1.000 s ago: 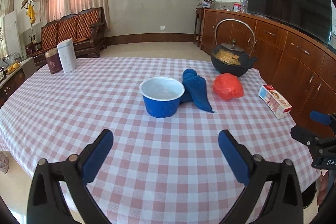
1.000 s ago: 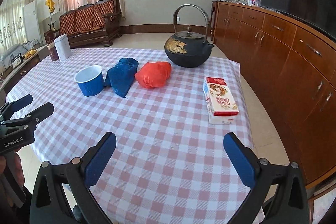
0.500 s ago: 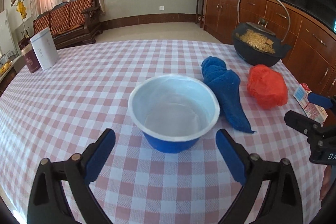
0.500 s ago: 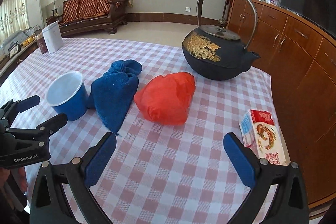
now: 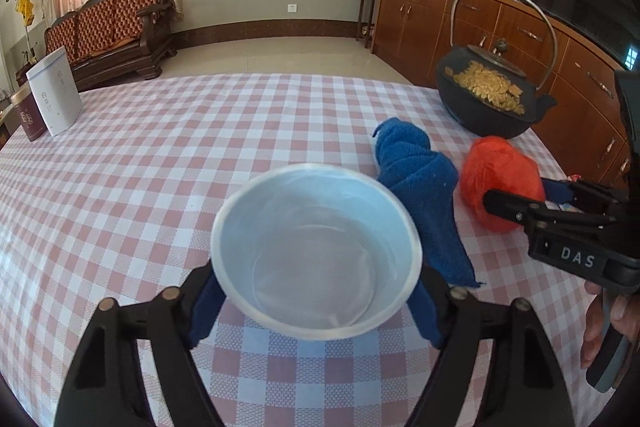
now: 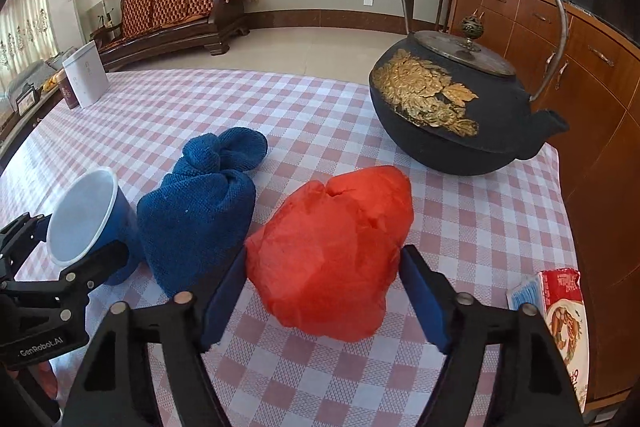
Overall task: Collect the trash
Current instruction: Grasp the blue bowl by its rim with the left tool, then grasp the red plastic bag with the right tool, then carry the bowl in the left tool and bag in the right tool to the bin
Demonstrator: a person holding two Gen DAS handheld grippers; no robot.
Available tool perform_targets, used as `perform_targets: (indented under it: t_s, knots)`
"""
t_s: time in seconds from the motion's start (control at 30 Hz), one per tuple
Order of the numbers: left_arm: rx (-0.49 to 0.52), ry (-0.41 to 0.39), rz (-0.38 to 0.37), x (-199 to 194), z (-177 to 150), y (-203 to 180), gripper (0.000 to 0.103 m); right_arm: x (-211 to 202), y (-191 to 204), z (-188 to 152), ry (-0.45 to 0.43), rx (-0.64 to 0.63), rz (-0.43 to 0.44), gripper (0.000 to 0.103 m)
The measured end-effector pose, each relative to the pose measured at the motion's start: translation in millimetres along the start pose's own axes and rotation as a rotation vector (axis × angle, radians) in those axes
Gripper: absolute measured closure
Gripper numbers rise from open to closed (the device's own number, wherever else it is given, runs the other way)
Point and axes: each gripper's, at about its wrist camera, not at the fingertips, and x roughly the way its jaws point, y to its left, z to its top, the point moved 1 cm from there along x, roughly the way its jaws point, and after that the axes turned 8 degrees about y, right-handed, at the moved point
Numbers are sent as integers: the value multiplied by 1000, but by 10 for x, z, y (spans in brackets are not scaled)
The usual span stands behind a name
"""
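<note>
On checked tablecloth (image 5: 160, 187) | left fingers (image 5: 202, 301) flank cup (image 5: 316, 251), contact unclear | right fingers (image 6: 222, 291) apart around red bag (image 6: 332, 251)

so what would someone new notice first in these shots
Probably the crumpled red bag, sitting between the right gripper's open fingers near the table's front. Next, the blue cup with its white inside, framed by the left gripper. Behind them stands a black teapot with gold flowers.
</note>
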Motion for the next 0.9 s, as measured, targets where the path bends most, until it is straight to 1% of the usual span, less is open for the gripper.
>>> perform_targets:
  t_s: [0.03,0.1,0.2,0.37,0.53,0.63,0.73,0.9]
  knots:
    - [-2,-9,-7,-25,-5,6,24,10,-8,6,4,2,7,55]
    - [5,-21,-8,-65,-9,-9,24,-17,-27,9,-8,10,24,62]
    - [14,-36,-5,-137,-24,-18,24,-98,-52,-28,-24,14,37,66]
    - [26,-53,2,-288,-75,-44,24,-304,-75,-175,-55,20,32,67]
    - [30,-62,-9,-510,-197,-94,24,-584,-81,-363,-88,20,27,67]
    - [47,-69,-18,-655,-293,-193,24,-804,-88,-500,-115,24,25,67]
    - [58,-76,-43,-814,-385,-317,24,-1046,-123,-664,-140,42,27,67]
    - [93,-92,-79,-1087,-570,-597,24,-1490,-251,-1011,-182,80,7,67]
